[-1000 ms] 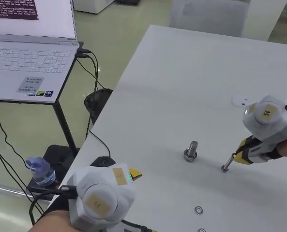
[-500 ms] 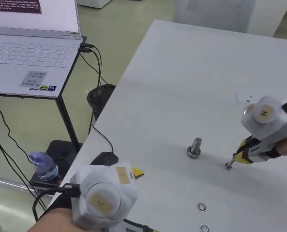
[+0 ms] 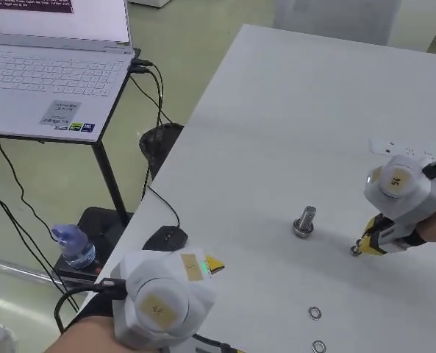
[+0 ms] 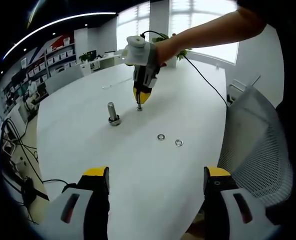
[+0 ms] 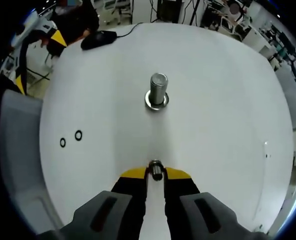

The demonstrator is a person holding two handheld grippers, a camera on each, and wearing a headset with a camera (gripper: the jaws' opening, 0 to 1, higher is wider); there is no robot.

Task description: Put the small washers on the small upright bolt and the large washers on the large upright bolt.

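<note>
1. Left gripper (image 4: 157, 174): near left corner of the white table (image 3: 291, 110). I hold it with the jaws spread wide and nothing between them. Yellow tips face across the table toward the bolts.

2. Mesh chair back (image 4: 252, 135): grey, just beside the table's near edge, right of the left gripper.

3. Two washers (image 3: 315, 313): small metal rings, flat on the table, just beside each other. They lie nearer than both bolts and well apart from either gripper. I cannot tell their size class.

4. Right gripper (image 5: 155, 177): right side of the table, farther than the washers. Its jaws are pinched together on the small bolt (image 5: 155, 169), gripping it near the top.

5. Small bolt: upright between the yellow tips, lower end at the table top. I cannot tell whether it rests there. No washer shows on it.

6. Large bolt (image 3: 304, 220): upright on its wide base, free-standing, near the small bolt and to its left. It is apart from both grippers.

7. Mouse (image 3: 166, 237): dark, at the table's left edge.

8. Plastic bottle (image 3: 74, 246): on the floor, left of the table.

9. Laptop (image 3: 48, 66): open on a black stand, far left, off the table.
</note>
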